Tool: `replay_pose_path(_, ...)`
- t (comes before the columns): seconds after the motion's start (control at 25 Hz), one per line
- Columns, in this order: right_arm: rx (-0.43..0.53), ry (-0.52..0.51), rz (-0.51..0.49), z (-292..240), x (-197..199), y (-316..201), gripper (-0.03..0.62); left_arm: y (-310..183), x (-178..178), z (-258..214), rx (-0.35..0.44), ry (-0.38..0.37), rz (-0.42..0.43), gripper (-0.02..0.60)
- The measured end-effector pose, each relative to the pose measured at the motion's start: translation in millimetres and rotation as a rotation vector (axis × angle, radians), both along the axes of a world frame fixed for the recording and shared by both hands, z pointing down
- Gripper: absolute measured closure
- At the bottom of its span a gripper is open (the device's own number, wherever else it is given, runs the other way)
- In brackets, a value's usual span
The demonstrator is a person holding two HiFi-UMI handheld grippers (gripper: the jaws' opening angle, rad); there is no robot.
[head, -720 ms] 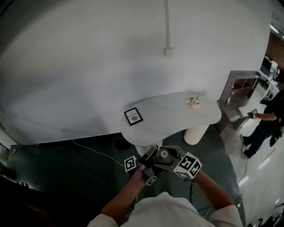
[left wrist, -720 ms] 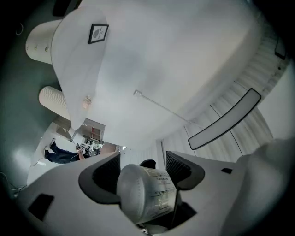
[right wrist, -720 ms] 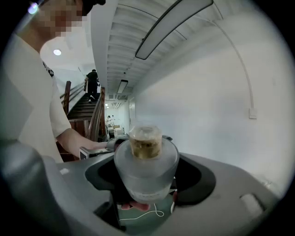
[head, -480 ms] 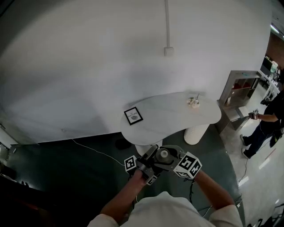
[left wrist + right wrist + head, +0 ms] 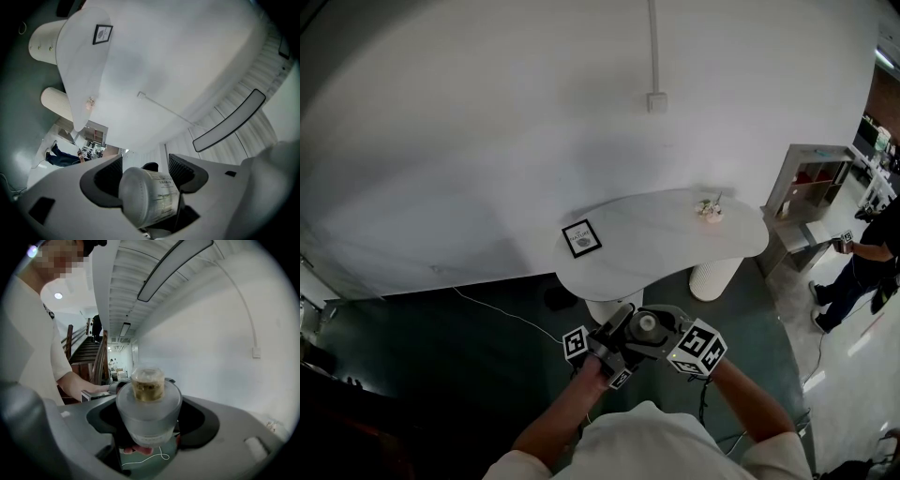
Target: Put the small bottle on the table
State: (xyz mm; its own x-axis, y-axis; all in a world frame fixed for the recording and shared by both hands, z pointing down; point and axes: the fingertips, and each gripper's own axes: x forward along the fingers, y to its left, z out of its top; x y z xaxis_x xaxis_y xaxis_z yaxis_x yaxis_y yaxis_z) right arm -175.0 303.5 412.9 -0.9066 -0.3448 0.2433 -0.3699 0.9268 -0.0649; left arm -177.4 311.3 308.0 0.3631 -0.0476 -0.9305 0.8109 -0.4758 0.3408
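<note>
The small bottle [image 5: 647, 326] is frosted, with a paper label and an amber stopper. It is held close to my body, well short of the white oval table [image 5: 675, 239]. My right gripper [image 5: 664, 330] comes in from the right and is shut on the bottle's [image 5: 149, 413] body, stopper upward. My left gripper [image 5: 628, 330] meets it from the left. Its jaws stand wide, and the bottle [image 5: 145, 197] lies between them with its base towards the camera. Contact with the left pads is not visible.
On the table stand a black-framed card [image 5: 581, 241] at the near left end and a small ornament [image 5: 709, 210] at the far right. A dark floor with a white cable [image 5: 497, 314] lies between me and the table. A shelf unit [image 5: 811, 183] and a bystander [image 5: 862, 258] are at the right.
The table and the bystander have shifted slightly in the head view. Both grippers and the bottle keep the same places near my body.
</note>
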Motion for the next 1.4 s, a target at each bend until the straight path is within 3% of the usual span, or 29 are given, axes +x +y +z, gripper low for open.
replay_pose_path(1.4, -0.033, -0.005, -0.075, 41.0, 89.5, -7.3, 0.247, -15.2, 94.4, 40.2, -0.057, -0.033, -0.046, 0.288)
